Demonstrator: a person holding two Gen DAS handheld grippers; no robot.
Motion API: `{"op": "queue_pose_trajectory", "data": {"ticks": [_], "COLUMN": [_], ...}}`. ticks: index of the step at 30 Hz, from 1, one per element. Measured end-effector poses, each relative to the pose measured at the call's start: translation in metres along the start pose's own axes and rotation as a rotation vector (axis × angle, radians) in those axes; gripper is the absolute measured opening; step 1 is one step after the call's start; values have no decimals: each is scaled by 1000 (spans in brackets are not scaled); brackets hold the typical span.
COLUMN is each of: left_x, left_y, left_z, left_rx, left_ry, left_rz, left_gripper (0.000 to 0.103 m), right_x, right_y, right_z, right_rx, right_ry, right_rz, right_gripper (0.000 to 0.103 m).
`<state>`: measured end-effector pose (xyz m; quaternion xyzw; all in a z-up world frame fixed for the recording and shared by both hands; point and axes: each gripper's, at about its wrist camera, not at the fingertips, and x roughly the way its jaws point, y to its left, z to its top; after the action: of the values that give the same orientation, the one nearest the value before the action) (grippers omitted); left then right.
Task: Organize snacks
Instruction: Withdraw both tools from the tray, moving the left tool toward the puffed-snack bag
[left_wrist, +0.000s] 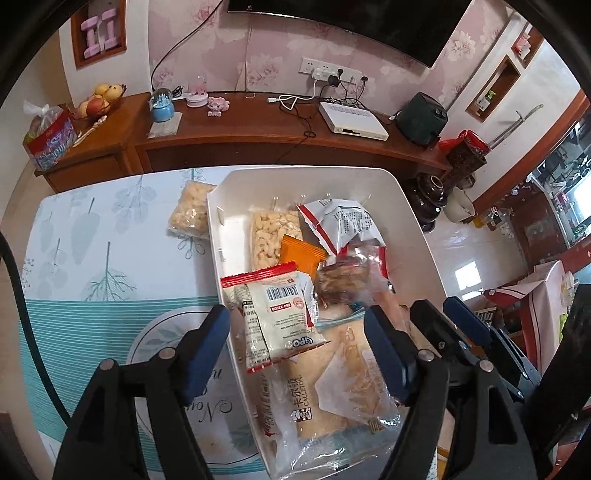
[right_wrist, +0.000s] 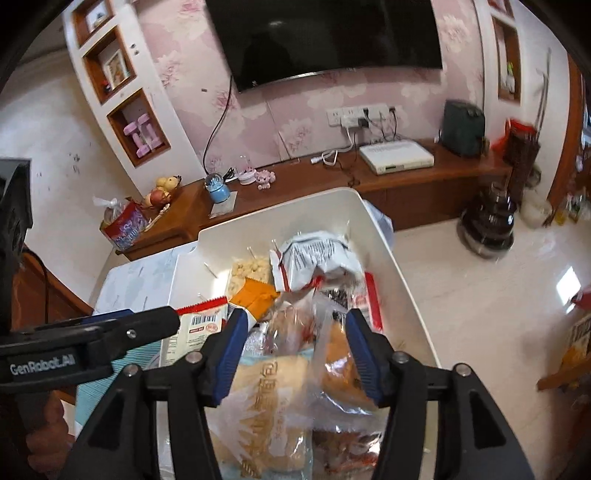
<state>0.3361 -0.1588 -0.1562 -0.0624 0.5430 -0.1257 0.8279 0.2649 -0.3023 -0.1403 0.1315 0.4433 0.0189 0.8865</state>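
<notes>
Left wrist view: the left gripper (left_wrist: 297, 339) hangs over the white bin (left_wrist: 413, 229) with jaws wide apart, a red-edged white snack packet (left_wrist: 277, 317) lying loose between them, unpinched. Right wrist view — the right gripper (right_wrist: 295, 354) stands partly open astride a clear bread bag (right_wrist: 314, 339), though whether its pads press it is unclear. One puffed-rice bar (left_wrist: 190, 210) lies outside on the table (left_wrist: 92, 258).
</notes>
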Motion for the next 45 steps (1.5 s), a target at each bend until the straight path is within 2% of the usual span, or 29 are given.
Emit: {"op": "queue_pose_trajectory", "data": {"ticks": [10, 15, 19, 27, 37, 40, 45], "left_x": [-32, -43, -52, -76, -106, -114, -121], "left_y": [14, 21, 26, 58, 115, 123, 120], "left_z": [1, 0, -6, -17, -17, -9, 11], "left_rx": [51, 77, 117, 213, 392, 485, 737], "left_ry": [-16, -8, -3, 21, 39, 24, 10], "left_rz": [78, 76, 70, 132, 247, 266, 264], "left_gripper": [78, 78, 78, 78, 78, 78, 78], "right_x": [-10, -15, -18, -23, -33, -36, -47], "right_y": [1, 2, 5, 24, 50, 56, 73], "right_z": [-8, -21, -33, -61, -87, -94, -102], "right_rx": [0, 13, 7, 24, 68, 99, 118], "right_ry": [3, 5, 16, 30, 6, 4, -6], "right_rz": [45, 68, 53, 17, -73, -101, -144], "right_gripper": [56, 56, 56, 56, 56, 56, 56]}}
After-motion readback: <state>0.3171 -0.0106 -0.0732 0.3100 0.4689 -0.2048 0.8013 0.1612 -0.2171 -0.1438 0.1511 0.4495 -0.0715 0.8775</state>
